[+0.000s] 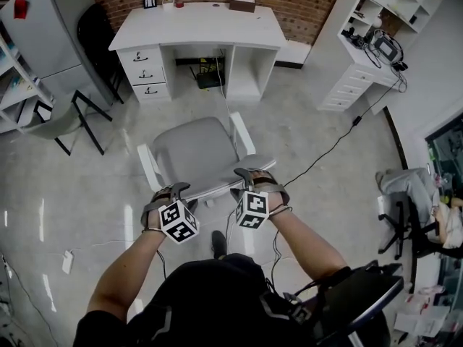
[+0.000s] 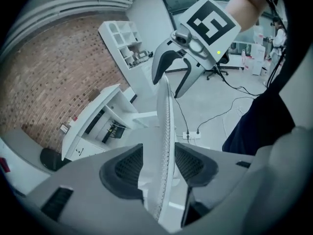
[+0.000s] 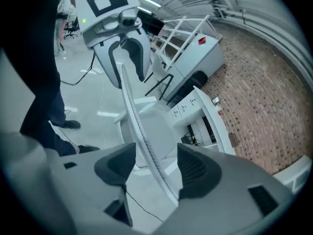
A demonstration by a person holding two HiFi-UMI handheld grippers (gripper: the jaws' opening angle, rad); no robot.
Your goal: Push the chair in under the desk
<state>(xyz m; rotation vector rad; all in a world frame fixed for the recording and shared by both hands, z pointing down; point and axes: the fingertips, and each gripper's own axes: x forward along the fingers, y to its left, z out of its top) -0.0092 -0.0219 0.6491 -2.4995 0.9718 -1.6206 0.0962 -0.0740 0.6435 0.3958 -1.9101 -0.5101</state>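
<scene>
The chair has a grey seat and white armrests and stands a little way out from the white desk, facing it. Its thin white mesh backrest is nearest me. My left gripper straddles the backrest's top edge on the left, my right gripper on the right. In the left gripper view the backrest runs between the pads of the left gripper with a gap on each side. In the right gripper view the backrest passes likewise between the right gripper's pads. Both are open.
The desk has drawers on the left and a black device in the knee space. A grey chair with black legs stands left, white shelving right. A cable crosses the floor. An office chair is far right.
</scene>
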